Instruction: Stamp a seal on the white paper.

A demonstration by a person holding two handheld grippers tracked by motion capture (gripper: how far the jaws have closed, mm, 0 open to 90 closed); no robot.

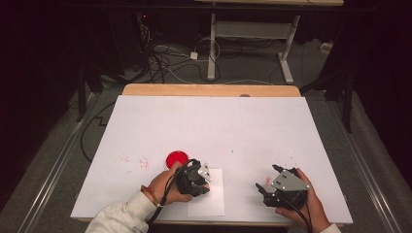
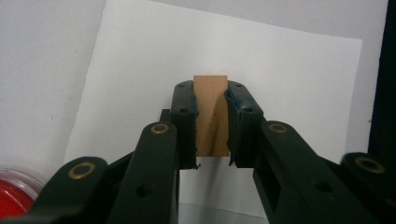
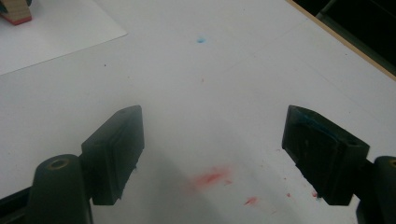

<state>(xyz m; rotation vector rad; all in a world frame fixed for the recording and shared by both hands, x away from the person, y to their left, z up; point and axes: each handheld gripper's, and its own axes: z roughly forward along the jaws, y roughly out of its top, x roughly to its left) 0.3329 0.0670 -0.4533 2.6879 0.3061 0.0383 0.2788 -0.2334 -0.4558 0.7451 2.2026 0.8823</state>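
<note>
- Large white board (image 1: 209, 126) covers the tabletop; a strip of light wooden table edge (image 1: 209, 90) shows along its far side.
- Faint red ink smudges (image 1: 144, 163) speckle the board near the left front; more red smears (image 3: 211, 177) lie on the right front part of the board.
- One tiny blue dot (image 3: 201, 40) marks the board towards its middle.
- Grey carpeted floor (image 1: 63, 131) surrounds the table, with metal rails (image 1: 53, 170) running along both sides.
- Tangle of black and white cables (image 1: 165, 60) lies on the floor beyond the table, near a small white box (image 1: 194, 55).
- White metal frame of a second desk (image 1: 252, 34) stands at the back.
</note>
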